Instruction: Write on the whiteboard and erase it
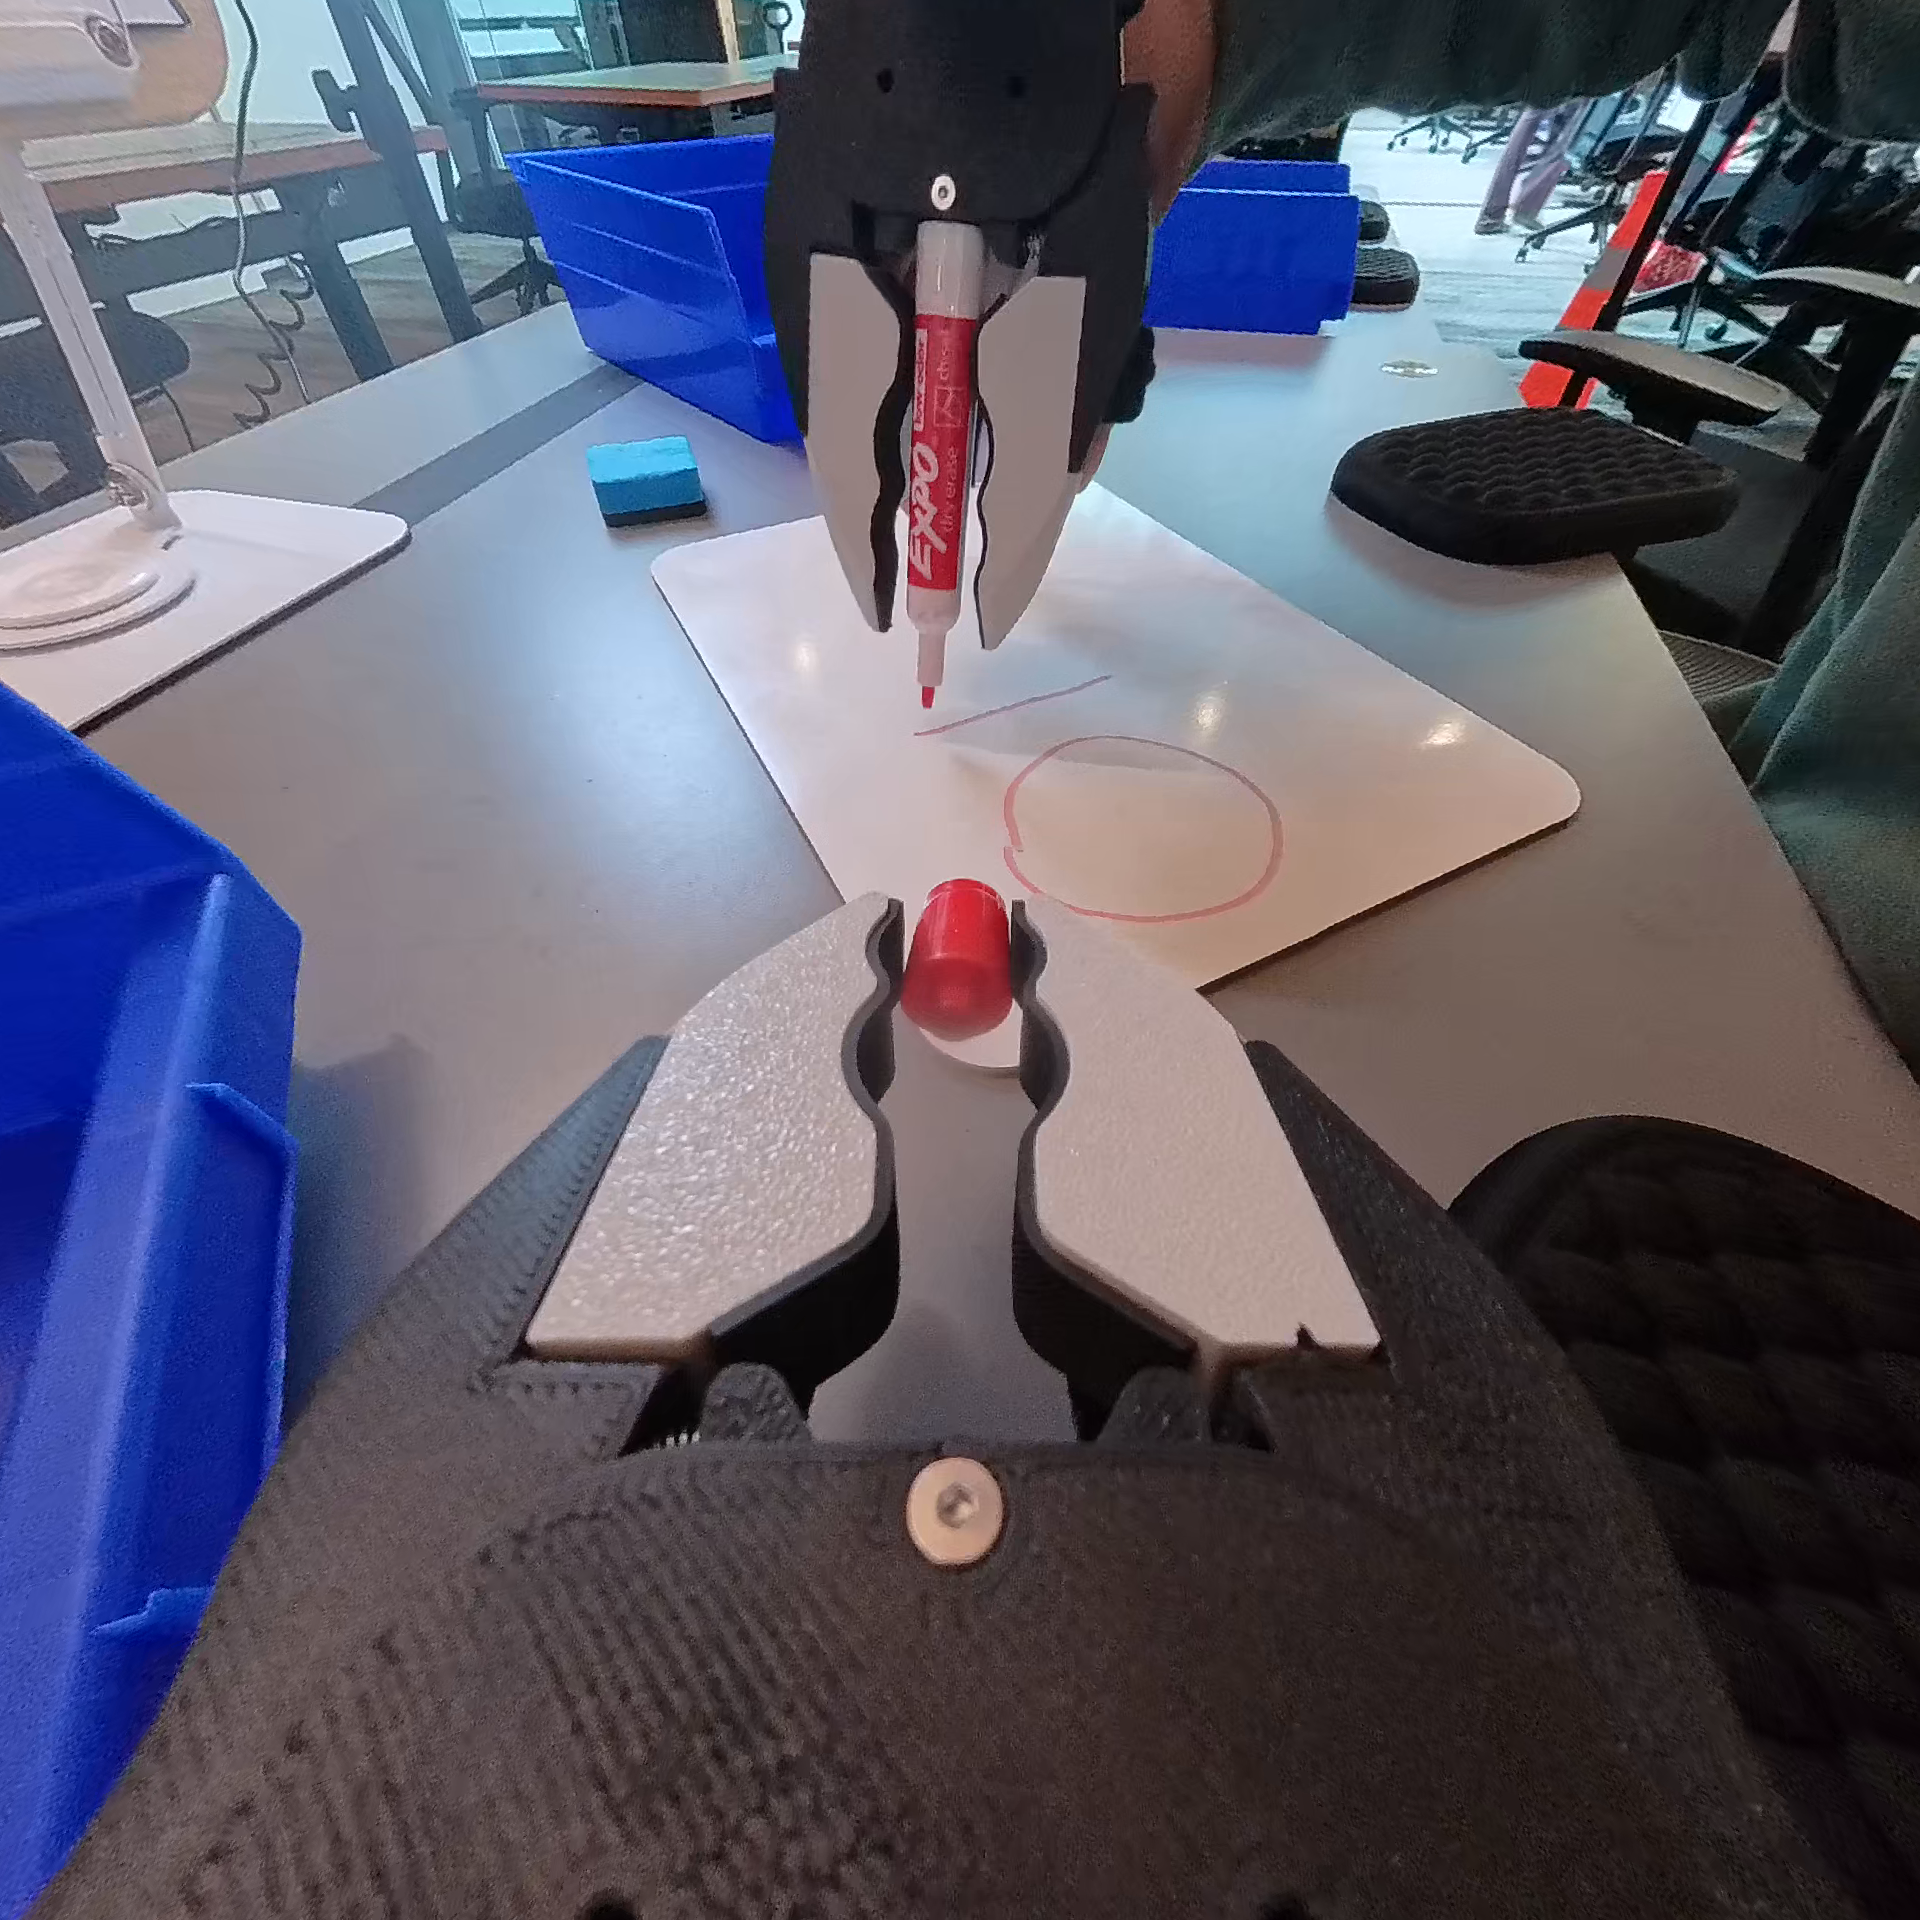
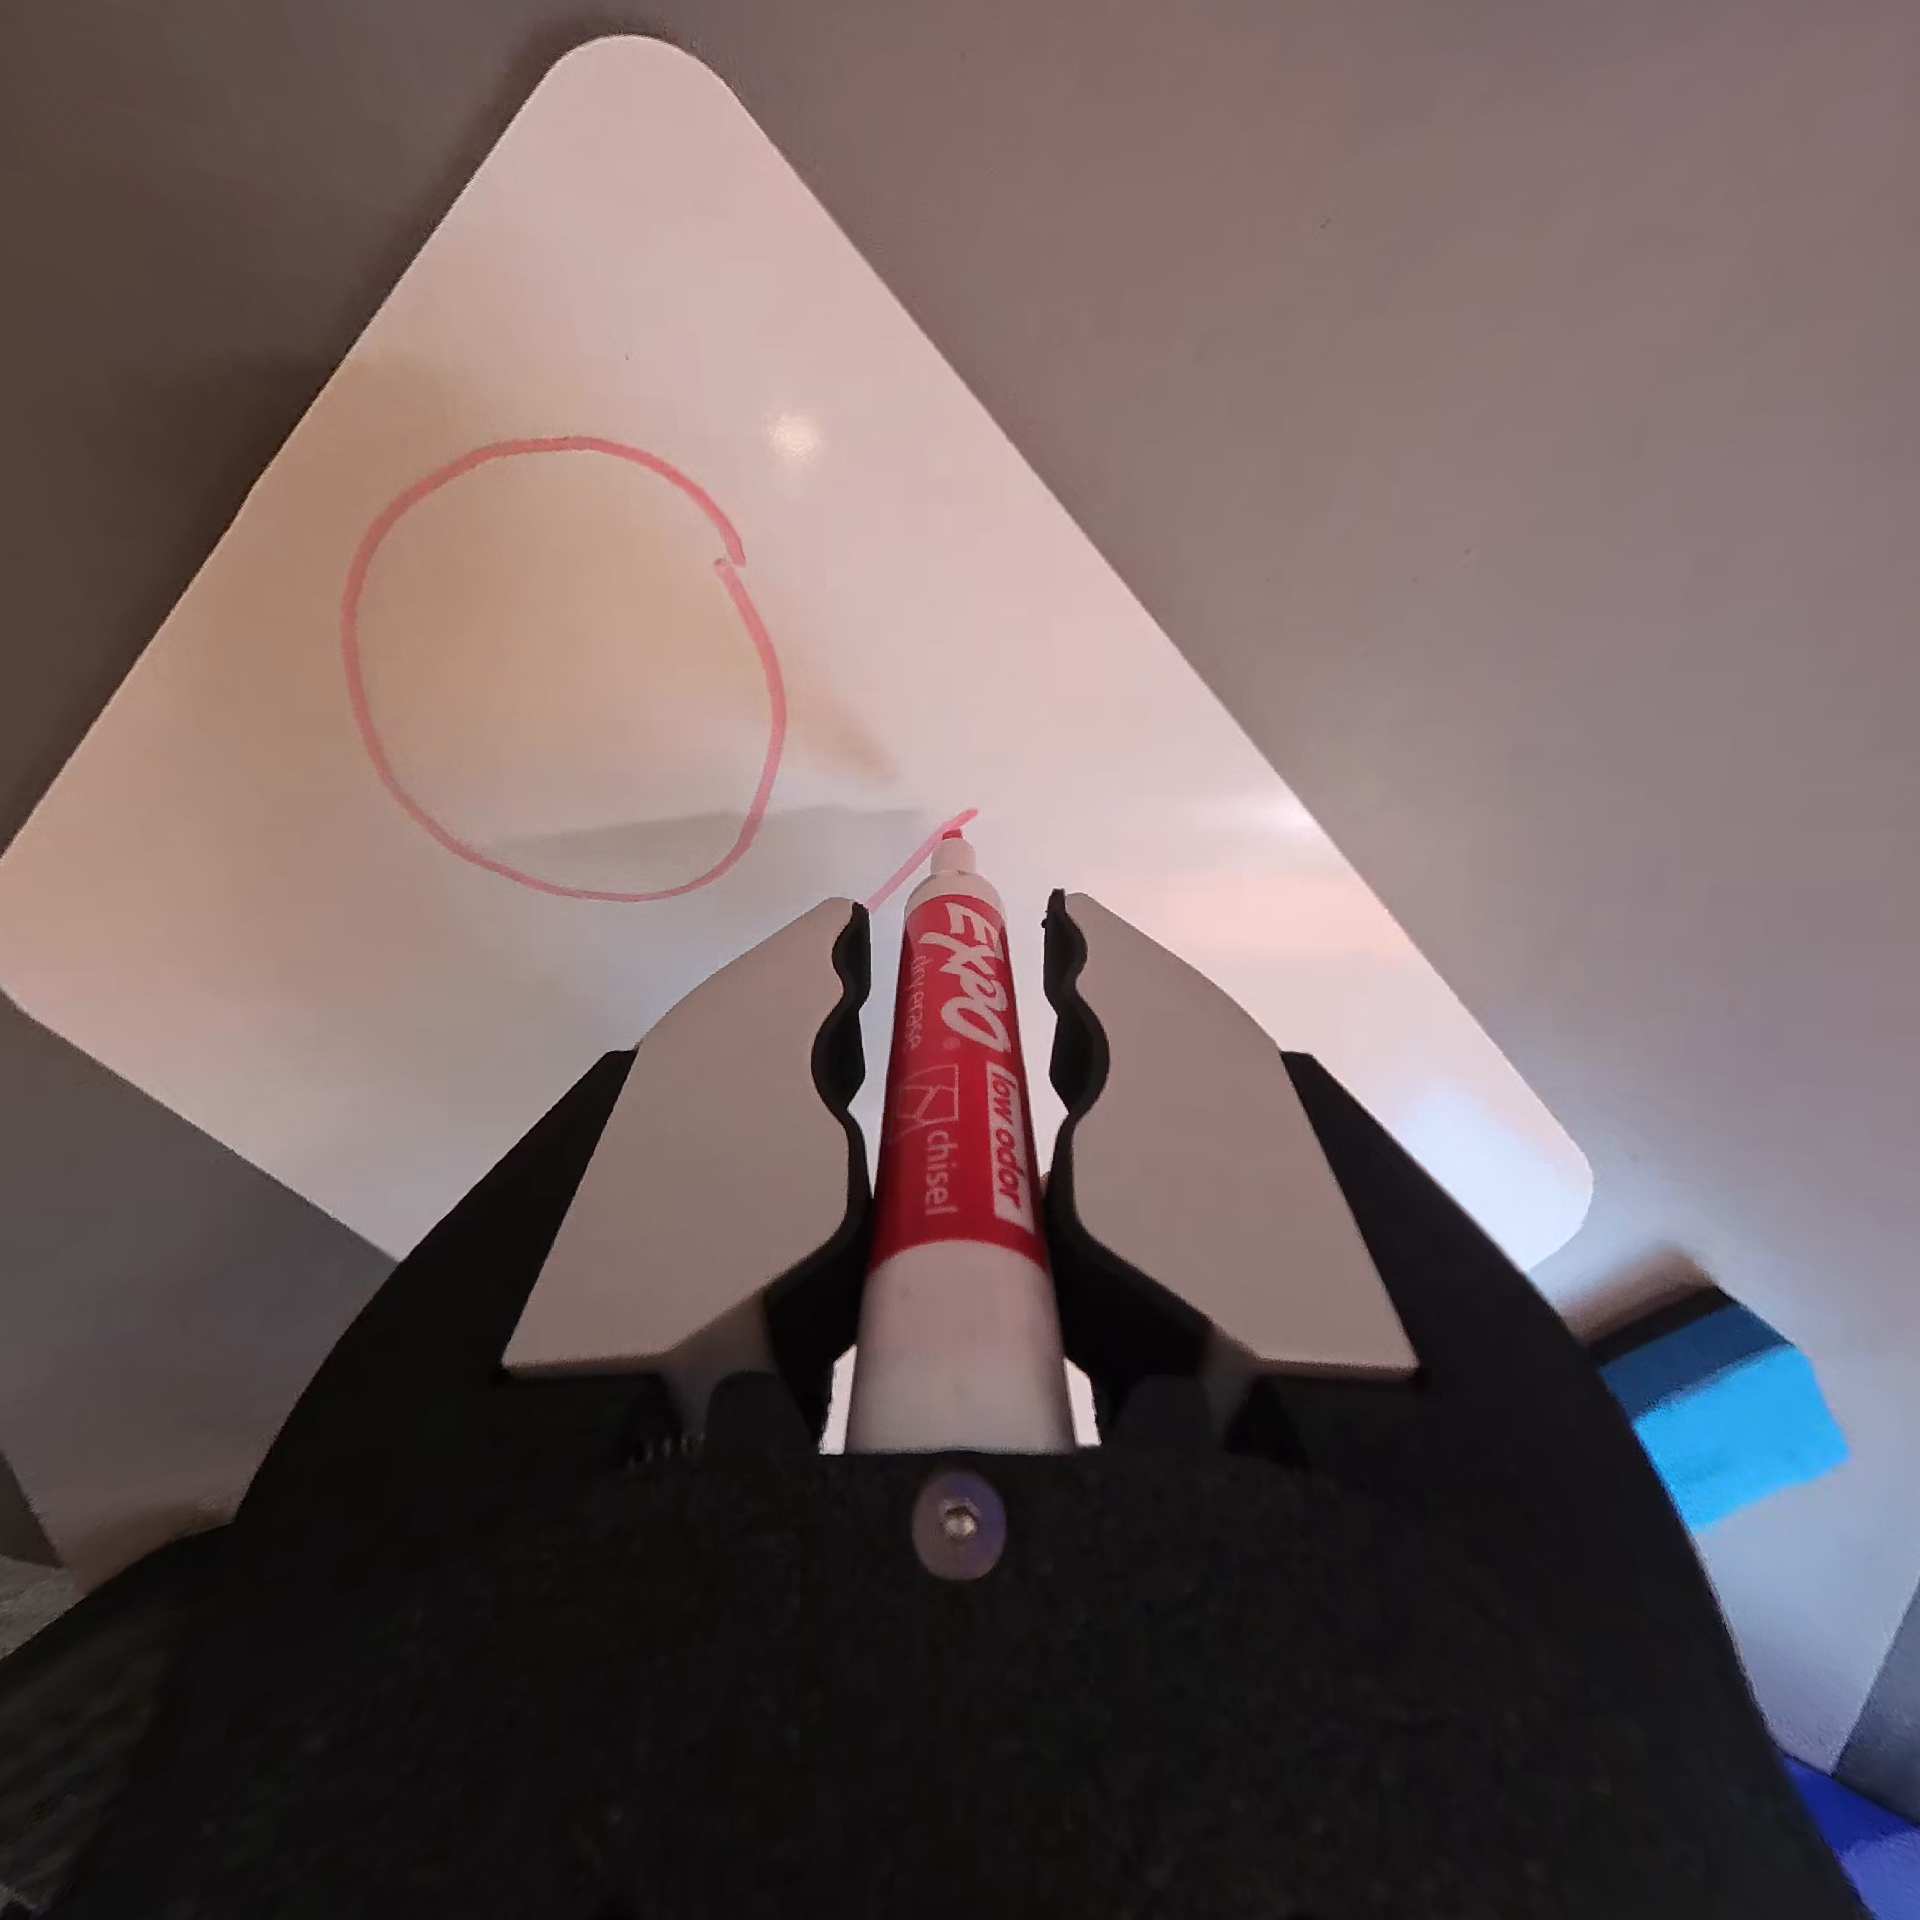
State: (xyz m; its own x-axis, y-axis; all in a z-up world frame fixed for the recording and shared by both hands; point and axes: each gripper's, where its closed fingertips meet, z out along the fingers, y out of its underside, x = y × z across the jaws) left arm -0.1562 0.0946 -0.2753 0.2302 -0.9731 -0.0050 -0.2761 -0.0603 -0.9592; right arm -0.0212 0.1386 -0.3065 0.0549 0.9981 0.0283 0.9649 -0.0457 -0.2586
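A white whiteboard (image 1: 1351, 748) (image 2: 1039, 468) lies flat on the grey desk. It bears a red circle (image 1: 1141, 829) (image 2: 561, 665) and a short red line (image 1: 1013, 707) beside it. My right gripper (image 1: 932, 623) (image 2: 954, 904) is shut on a red dry-erase marker (image 1: 940, 468) (image 2: 951, 1091), tip down just above the left end of the line. My left gripper (image 1: 954, 914) is shut on the red marker cap (image 1: 956, 961), low over the board's near corner. A blue eraser (image 1: 644, 478) (image 2: 1725, 1423) lies on the desk beyond the board.
A blue bin (image 1: 665, 270) stands at the back of the desk and another blue bin (image 1: 125, 1143) at the near left. A white lamp base (image 1: 156, 561) is at the left. Black chair armrests (image 1: 1527, 483) lie along the desk's right edge. Some 15 cm of space lies between my two pairs of fingers. The blue eraser (image 1: 644, 478) lies some 20 cm from my right tips, 35 cm from my left tips. The right camera catches it too, in the right wrist view (image 2: 1690, 1400).
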